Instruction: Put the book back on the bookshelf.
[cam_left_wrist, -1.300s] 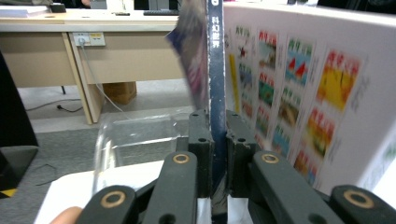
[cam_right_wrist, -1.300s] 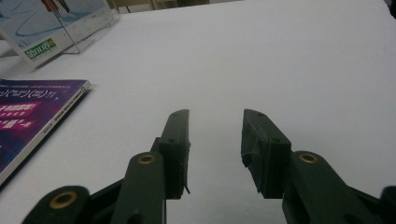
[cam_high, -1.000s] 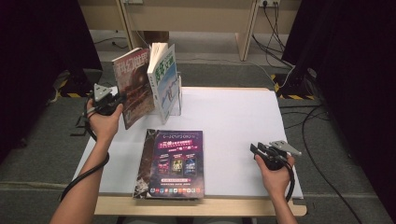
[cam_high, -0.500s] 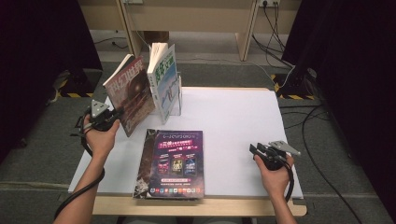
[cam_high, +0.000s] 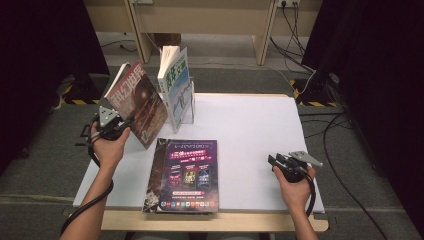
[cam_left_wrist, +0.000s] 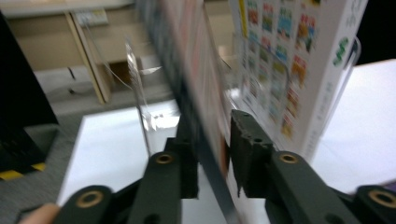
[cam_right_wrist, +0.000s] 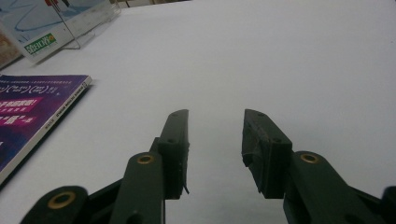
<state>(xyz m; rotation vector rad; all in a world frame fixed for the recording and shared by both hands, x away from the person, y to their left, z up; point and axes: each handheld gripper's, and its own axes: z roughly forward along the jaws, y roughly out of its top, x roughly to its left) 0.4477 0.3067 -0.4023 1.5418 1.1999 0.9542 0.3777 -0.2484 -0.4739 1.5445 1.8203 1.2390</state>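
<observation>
leaning in the clear plastic stand (cam_high: 192, 107), the tilted dark-covered magazine (cam_high: 137, 102) sits between the left gripper (cam_high: 120, 127)'s just-opening jaws, released; right gripper (cam_high: 280, 162) rests parted, empty, on the white table (cam_high: 250, 135).

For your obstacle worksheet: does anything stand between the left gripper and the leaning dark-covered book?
Nothing visible does. The leaning dark-covered book already sits between the jaws of the left gripper, which have just been opening; a gap shows on one side. The upright white book stands beyond it.
</observation>
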